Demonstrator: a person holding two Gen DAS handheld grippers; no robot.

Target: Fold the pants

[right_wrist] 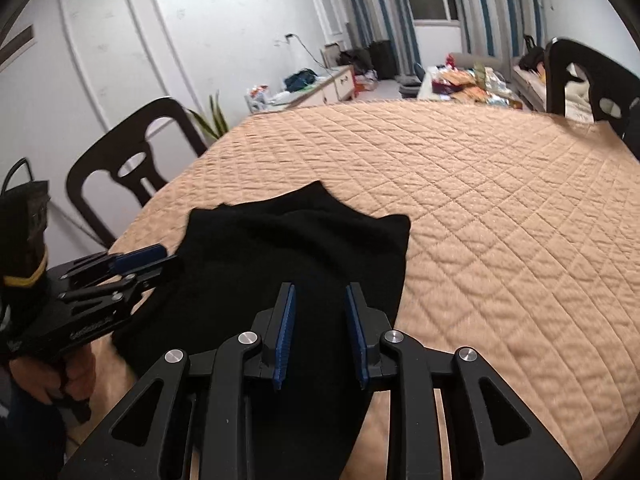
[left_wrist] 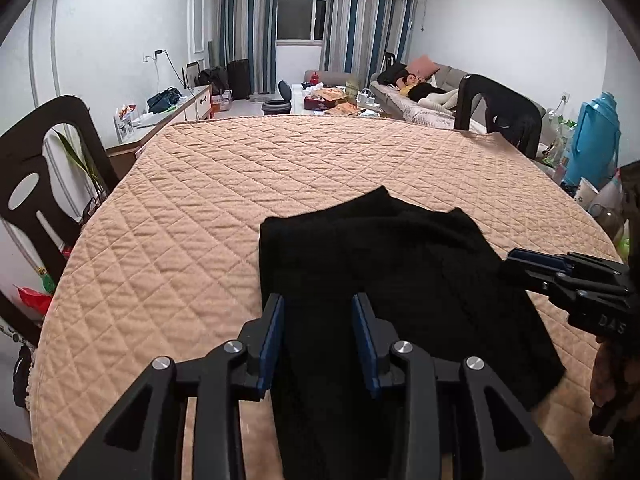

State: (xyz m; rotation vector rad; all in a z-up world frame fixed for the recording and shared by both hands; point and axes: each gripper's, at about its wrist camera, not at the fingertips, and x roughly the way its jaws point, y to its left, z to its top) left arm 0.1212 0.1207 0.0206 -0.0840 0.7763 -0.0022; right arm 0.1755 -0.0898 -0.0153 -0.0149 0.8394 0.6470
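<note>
Chairs stand around the worktop point(left_wrist: 208, 168), which wears a tan quilted cover: one dark chair point(left_wrist: 44, 168) at its left edge, another point(left_wrist: 500, 108) at the far right, with a blue thermos jug point(left_wrist: 596, 140) beside that one. Beyond the far edge lie a cluttered low table point(left_wrist: 332, 100), a sofa with a person reclining on it point(left_wrist: 420, 94), and striped curtains point(left_wrist: 244, 24) around a window. Nothing lies on the quilt between the claws and the pants point(left_wrist: 372, 264), which are black, folded into a flat stack near the front edge, directly ahead of and under both claws. The left claw point(left_wrist: 318, 344) hangs over the stack's left part, its blue pads apart with nothing gripped. The right claw point(right_wrist: 320, 336) hangs over the right part, pads likewise apart and empty, only dark fabric showing in the gap below.
</note>
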